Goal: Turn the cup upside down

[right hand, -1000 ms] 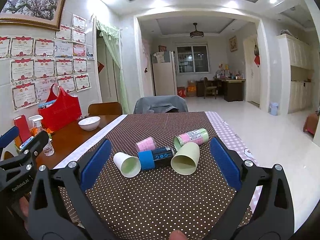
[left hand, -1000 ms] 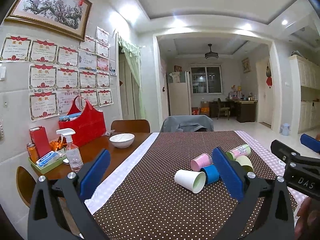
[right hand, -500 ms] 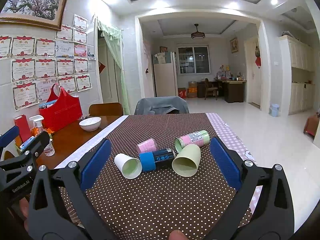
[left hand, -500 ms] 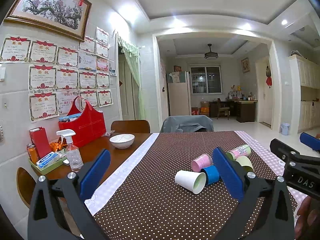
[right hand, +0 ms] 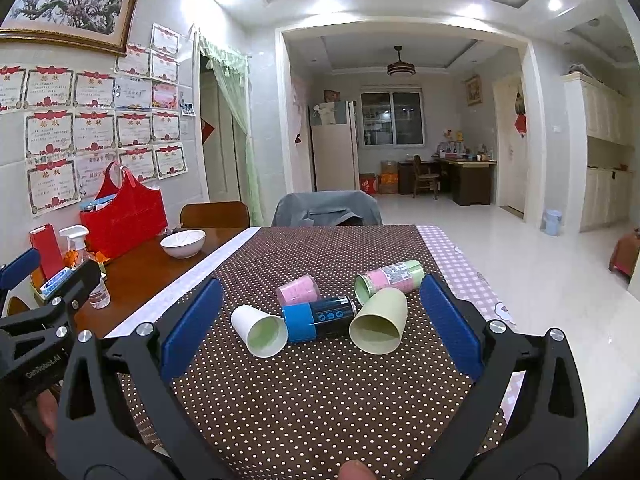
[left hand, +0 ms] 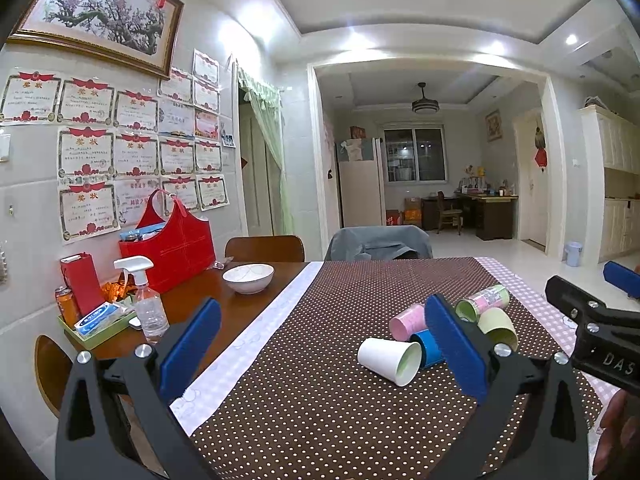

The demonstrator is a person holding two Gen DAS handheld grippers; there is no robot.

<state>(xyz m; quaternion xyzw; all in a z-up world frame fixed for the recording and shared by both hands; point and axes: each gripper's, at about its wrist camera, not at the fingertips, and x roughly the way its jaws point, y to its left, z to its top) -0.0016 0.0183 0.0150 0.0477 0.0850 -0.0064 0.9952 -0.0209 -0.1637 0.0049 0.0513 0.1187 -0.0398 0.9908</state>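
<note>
A: What is taking up most of the space?

B: A table (right hand: pixel 132 276) is running away from both cameras, with a brown dotted cloth (right hand: pixel 320 380) lying over most of it. A red bag (left hand: pixel 176 248) is standing at the wall side, with a white bowl (left hand: pixel 248 278) sitting near it and a spray bottle (left hand: pixel 146 304) standing closer in.

A: And the cups?

B: Five are lying on their sides in a cluster on the cloth. A pale green cup (right hand: pixel 380 322) is pointing its mouth at the right camera, touching a blue and black cup (right hand: pixel 320 318). A patterned pink and green cup (right hand: pixel 390 278) is lying behind them, a pink cup (right hand: pixel 298 290) is lying beside it, and a white cup (right hand: pixel 260 330) is resting at the left end.

A: What are the grippers doing?

B: The right gripper (right hand: pixel 318 330) is hanging spread wide, framing the cluster without touching anything. The left gripper (left hand: pixel 322 350) is also gaping, holding nothing, with the white cup lying just beside its right pad.
</note>
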